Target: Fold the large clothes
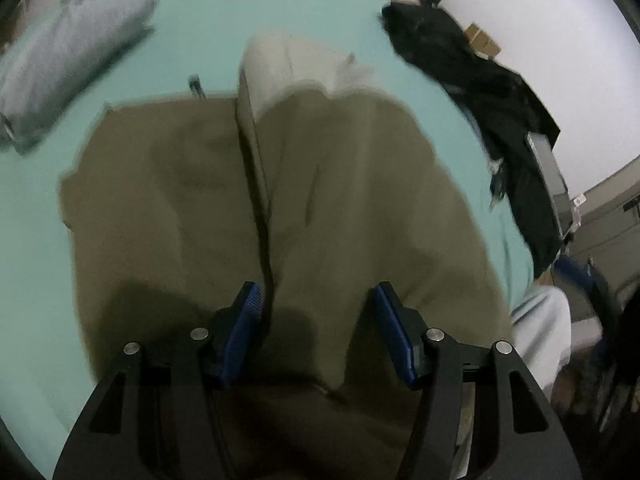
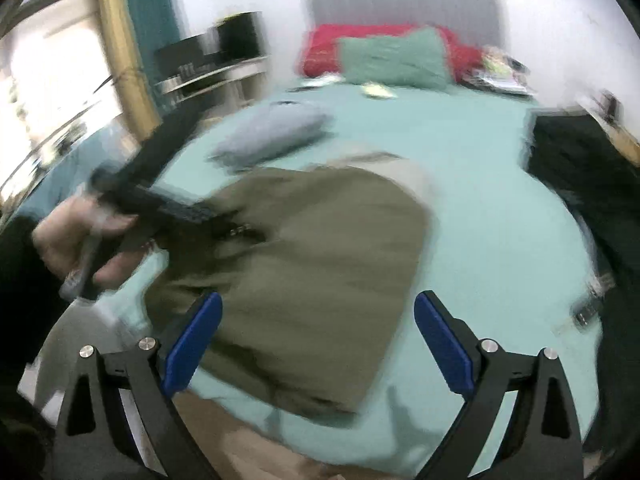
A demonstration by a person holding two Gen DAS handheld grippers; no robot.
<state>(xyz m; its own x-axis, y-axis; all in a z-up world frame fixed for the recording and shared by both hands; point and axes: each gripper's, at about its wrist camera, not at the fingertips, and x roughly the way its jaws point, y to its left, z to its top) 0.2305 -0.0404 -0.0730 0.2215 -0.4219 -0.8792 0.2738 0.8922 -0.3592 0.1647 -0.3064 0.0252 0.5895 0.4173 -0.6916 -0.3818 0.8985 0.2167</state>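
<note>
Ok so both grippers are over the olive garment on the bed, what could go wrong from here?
1. The olive garment hangs over the near edge of the bed; a tug could drag it off.
2. A raised ridge runs down its middle; folding now may lock that crease in.
3. Both views are blurred, and the left gripper and right gripper are close together, so they could collide.

Bare green sheet (image 2: 480,208) lies open to the right of the olive garment (image 2: 312,264). A folded grey garment (image 2: 272,136) sits beyond its far left corner, and a black clothes heap (image 2: 580,168) crowds the bed's right edge. The person's left hand (image 2: 80,240) and its tool block the garment's left side.
</note>
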